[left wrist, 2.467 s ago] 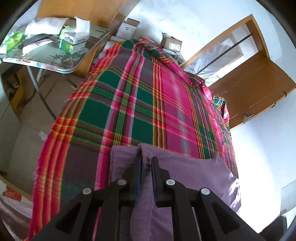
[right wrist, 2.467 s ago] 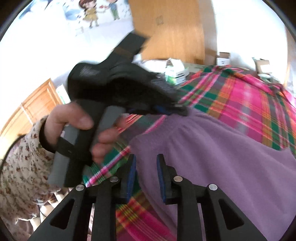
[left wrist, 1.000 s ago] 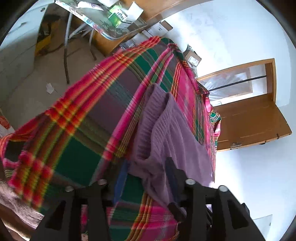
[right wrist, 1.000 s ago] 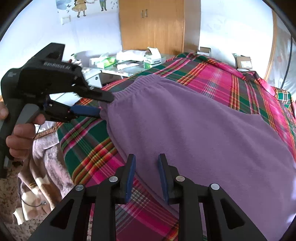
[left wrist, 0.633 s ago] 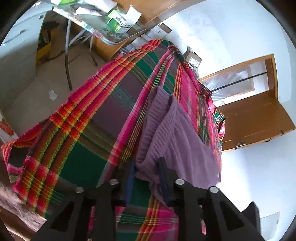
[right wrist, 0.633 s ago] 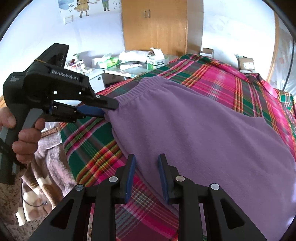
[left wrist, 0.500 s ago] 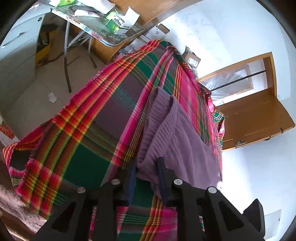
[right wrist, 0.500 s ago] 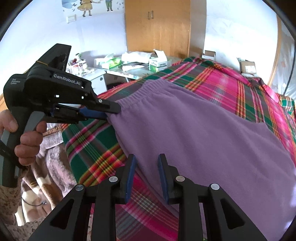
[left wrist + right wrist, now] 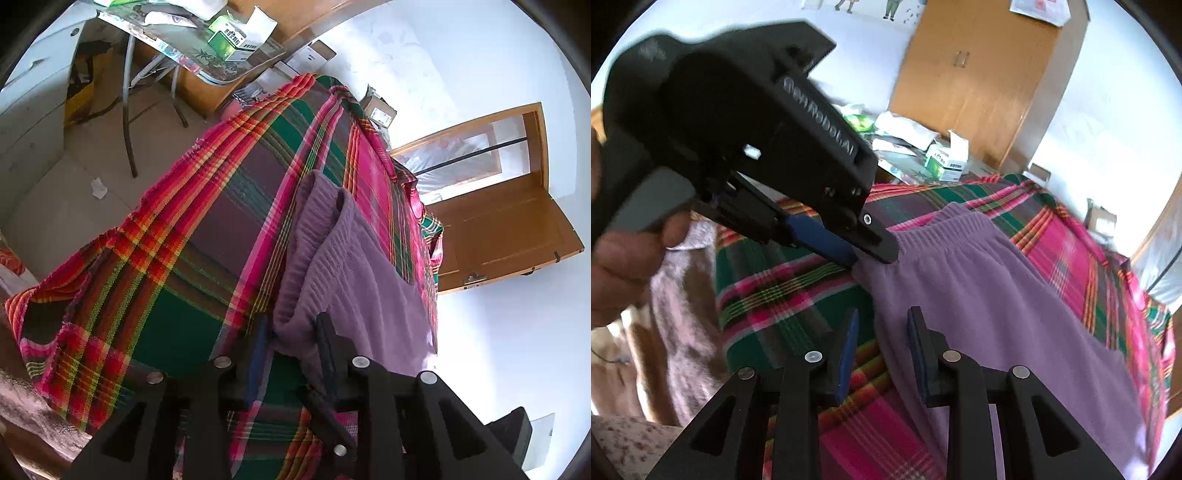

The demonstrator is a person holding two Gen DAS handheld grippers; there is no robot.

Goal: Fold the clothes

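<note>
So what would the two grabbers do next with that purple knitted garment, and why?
Probably close the right gripper on the purple knitted garment's near edge. Its fingers straddle the edge, open, while the left gripper sits at the ribbed waistband corner; both need a hold to lift and fold.

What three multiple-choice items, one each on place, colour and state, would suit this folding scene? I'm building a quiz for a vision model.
1. The purple knit garment lies on:
A a wooden floor
B a red and green plaid blanket
C a chair

2. The right gripper has finger pads that are:
A blue
B yellow
C white

3. The right gripper is:
A shut on the garment
B open
C out of view

Answers: B, plaid cloth shows all round the garment; A, both pads show blue; B, a clear gap separates its fingers, while the left gripper pinches the waistband corner.
</note>
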